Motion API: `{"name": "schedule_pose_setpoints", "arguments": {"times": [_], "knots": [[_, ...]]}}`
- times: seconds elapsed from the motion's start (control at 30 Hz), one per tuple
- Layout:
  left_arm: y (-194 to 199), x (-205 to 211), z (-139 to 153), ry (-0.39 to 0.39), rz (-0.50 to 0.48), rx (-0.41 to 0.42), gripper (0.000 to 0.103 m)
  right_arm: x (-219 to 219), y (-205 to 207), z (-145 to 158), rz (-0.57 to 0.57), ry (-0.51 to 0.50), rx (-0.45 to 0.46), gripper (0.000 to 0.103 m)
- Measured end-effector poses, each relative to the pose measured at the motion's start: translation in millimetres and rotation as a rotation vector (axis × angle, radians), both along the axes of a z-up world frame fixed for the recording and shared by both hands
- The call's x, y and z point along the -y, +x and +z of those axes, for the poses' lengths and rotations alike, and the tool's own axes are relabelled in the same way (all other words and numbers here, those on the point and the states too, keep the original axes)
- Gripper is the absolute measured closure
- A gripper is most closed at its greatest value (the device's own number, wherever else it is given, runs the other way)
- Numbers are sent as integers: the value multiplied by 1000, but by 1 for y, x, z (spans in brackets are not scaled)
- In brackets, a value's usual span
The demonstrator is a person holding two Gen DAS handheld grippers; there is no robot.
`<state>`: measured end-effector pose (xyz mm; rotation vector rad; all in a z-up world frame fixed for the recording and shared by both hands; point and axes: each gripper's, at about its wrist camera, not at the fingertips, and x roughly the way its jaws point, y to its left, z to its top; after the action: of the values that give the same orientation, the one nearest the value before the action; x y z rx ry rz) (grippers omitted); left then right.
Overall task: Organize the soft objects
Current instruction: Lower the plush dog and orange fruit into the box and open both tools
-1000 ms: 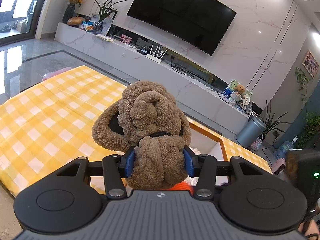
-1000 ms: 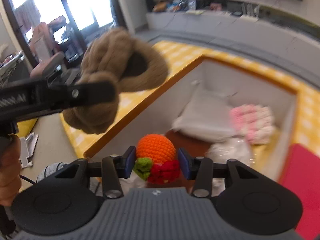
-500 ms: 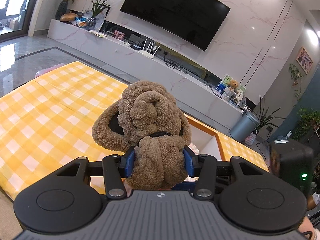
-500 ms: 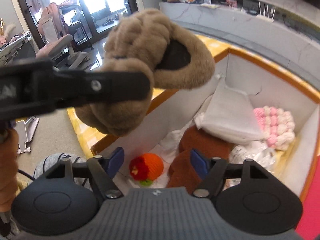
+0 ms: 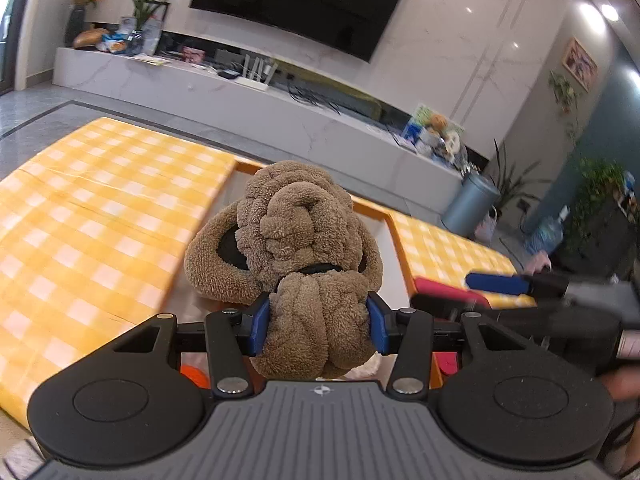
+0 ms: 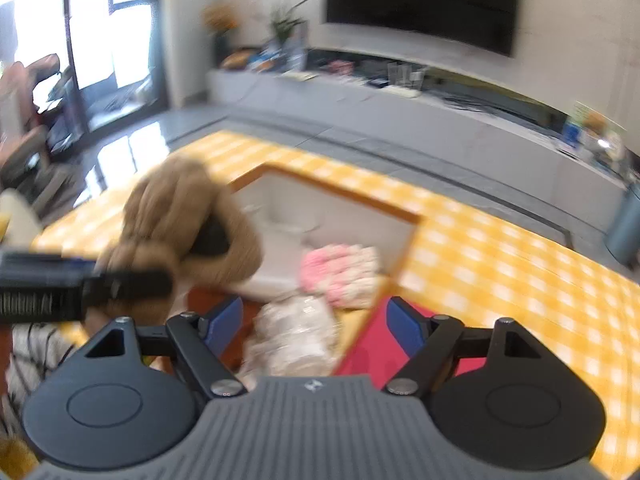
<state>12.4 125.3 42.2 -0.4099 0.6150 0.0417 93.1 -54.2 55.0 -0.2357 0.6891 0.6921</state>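
Brown plush toy (image 5: 304, 252) held over the open box (image 6: 340, 196).

The left gripper (image 5: 318, 326) clamps the toy's lower part between its blue pads. The right gripper (image 6: 316, 324) hangs beside it with nothing between its jaws, which are opening, above a pink knitted bundle (image 6: 340, 272) and a clear plastic bag (image 6: 296, 336) in the box set into the yellow checked table (image 6: 500, 252).

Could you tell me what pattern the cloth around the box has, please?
Yellow and white checks; the cloth shows best in the left wrist view.

Left claw (image 5: 318, 328) clamps brown plush toy (image 5: 296, 240) – above orange-rimmed box (image 5: 394, 232)
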Motion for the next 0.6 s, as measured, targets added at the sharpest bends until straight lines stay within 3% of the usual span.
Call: {"name": "schedule_pose_setpoints", "arguments": {"times": [0.37,0.5,0.6], "knots": [[24,26,-24,-62,-98,-77,47,18,7,0,-45,76,-31,25],[37,27,-39,-103,-86,-152,47,12,5,0,-31,74,-17,25],[46,32,-47,-84,-101,-189,46,11,2,0,-30,74,-12,25]]}}
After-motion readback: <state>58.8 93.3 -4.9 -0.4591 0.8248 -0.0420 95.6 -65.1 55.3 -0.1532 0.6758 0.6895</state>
